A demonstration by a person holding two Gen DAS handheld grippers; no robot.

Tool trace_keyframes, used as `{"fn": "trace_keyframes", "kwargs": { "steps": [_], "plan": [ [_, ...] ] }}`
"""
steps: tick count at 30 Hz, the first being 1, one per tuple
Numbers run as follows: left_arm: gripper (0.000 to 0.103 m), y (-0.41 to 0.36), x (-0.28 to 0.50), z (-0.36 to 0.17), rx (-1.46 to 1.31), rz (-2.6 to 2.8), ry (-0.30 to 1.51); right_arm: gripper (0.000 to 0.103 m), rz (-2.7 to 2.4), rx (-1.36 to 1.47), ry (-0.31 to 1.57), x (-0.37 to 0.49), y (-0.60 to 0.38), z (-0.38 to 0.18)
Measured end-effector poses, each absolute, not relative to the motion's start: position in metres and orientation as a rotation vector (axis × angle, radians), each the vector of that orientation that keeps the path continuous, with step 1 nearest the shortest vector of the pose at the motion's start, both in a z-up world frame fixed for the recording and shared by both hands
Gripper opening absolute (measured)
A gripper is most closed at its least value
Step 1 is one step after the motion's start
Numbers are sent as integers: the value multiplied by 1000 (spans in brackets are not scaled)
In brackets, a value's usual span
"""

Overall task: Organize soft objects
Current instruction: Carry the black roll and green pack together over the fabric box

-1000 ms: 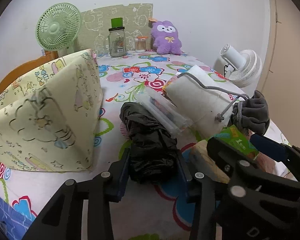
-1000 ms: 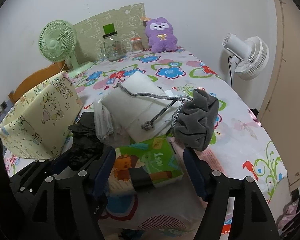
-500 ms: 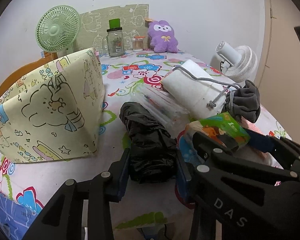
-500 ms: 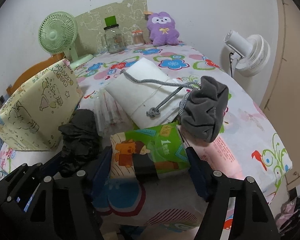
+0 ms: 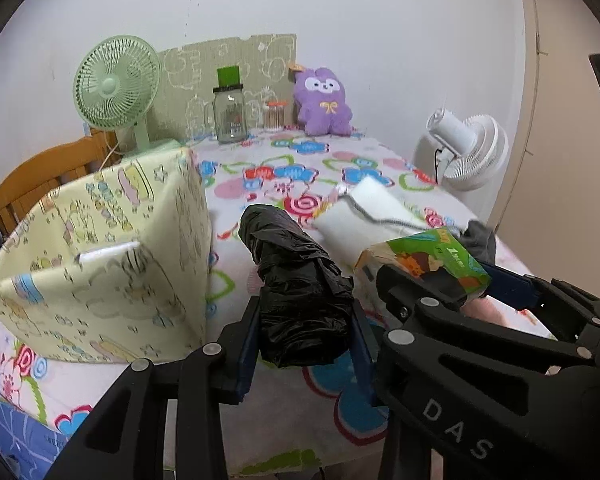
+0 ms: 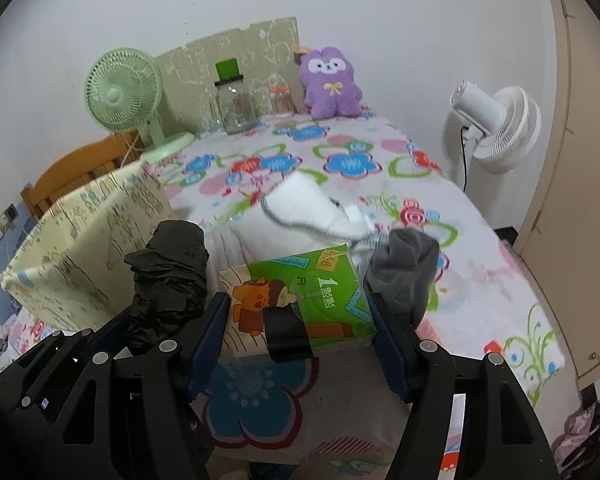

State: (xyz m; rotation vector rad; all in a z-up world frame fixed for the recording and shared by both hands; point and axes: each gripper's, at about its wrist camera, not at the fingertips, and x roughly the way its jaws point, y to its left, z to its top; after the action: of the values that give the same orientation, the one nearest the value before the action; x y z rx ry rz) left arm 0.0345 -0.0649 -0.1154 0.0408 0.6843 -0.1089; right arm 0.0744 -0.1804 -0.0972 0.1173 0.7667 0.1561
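Flanking yellow fabric bin, bare tablecloth

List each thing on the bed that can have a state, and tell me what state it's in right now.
left gripper: shut on the black plastic bag, lifted.
right gripper: shut on the green tissue pack, lifted.
yellow fabric bin: upright, top open.
grey drawstring pouch: lying by the white folded cloth, cord across it.
glass jar: upright, lid on.
green fan: upright; running cannot tell.
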Motion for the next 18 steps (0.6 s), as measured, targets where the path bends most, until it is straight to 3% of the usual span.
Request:
{"fn": "trace_keyframes", "kwargs": {
  "steps": [18],
  "plan": [
    [41,-72,47,-59,37,-134,630,70,133,120,683,82,-190,-38]
  ]
}}
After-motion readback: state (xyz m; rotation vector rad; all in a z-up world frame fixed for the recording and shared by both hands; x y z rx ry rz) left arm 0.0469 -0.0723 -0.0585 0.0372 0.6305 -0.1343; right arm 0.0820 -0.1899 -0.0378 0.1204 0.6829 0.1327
